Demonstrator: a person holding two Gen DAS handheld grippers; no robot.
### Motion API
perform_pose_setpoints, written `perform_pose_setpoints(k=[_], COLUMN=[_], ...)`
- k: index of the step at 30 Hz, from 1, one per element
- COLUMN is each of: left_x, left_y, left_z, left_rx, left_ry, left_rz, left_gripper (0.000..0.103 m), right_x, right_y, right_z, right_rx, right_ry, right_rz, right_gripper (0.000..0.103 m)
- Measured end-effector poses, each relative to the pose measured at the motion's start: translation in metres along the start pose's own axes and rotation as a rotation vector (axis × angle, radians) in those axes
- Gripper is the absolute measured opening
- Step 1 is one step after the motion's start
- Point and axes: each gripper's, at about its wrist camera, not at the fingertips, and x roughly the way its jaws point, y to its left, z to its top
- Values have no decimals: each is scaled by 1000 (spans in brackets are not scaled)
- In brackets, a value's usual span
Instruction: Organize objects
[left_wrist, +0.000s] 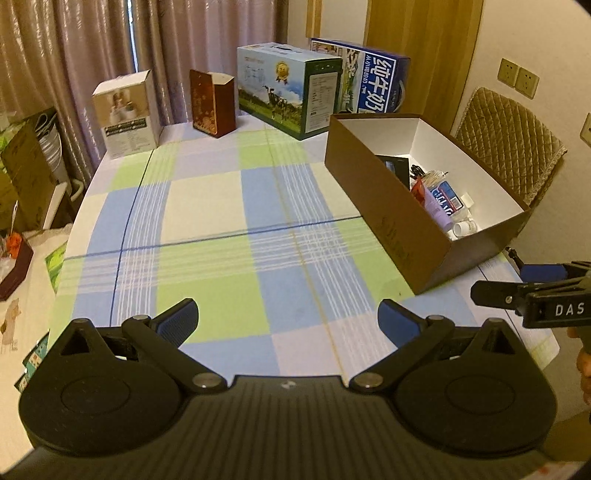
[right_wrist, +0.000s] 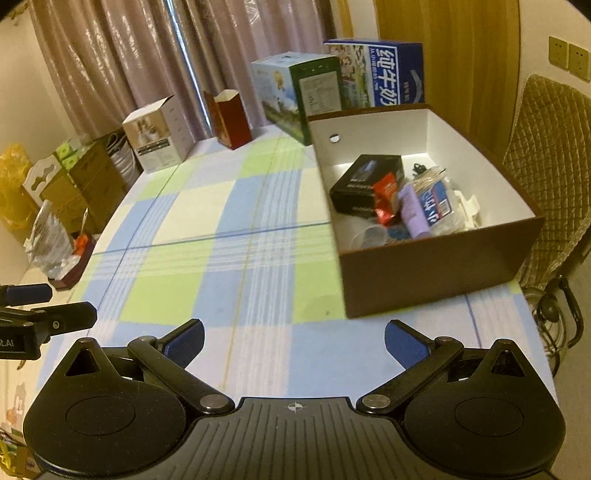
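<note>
We record a table (left_wrist: 207, 206) under a blue, green and white checked cloth, bare across its middle. Along its far edge stand four cartons: a blue milk carton (left_wrist: 373, 83) at the far right corner, partly hidden behind a green-and-white milk carton (left_wrist: 288, 92), then a dark red box (left_wrist: 213, 103) and a white box (left_wrist: 127, 112) toward the far left corner.

The brown storage box (right_wrist: 424, 280), open-topped and white inside, sits against the table's right edge, its long axis running from the near edge toward the far edge. In the right wrist view its near wall faces us squarely; in the left wrist view its left wall hides much of the interior.

Inside it we note, all gathered in the nearer half:
- a black carton (right_wrist: 365, 184), lying flat, long axis slanting toward the far right corner of the box;
- a clear bottle with a blue label (right_wrist: 436, 203), on its side, partly covered;
- a purple tube (right_wrist: 413, 210), lying along the box's length;
- a red packet (right_wrist: 386, 199), crumpled;
- a clear cup (right_wrist: 369, 236), hard to make out;
- a small black item near the far wall, too small to identify.

The left gripper (left_wrist: 288, 317) hovers over the near edge, fingers spread wide and empty. The right gripper (right_wrist: 293, 338) hovers likewise just before the box's near wall, fingers released, nothing between them. Each gripper enters the other's view cut off at the frame edge.
</note>
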Motion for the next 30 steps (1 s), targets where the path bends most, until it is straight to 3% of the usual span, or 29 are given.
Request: perform_pose_setpoints(k=[15, 30], left_x=[-34, -42], left_y=[43, 60], left_z=[-42, -60], left_rx=[-53, -74], left_ry=[15, 28], left_rz=[13, 28], left_gripper=[102, 102], right_x=[-8, -8], right_y=[46, 65], right_z=[-28, -37], right_rx=[-43, -64], right_ry=[14, 22], right_rz=[30, 40], right_gripper=[101, 101])
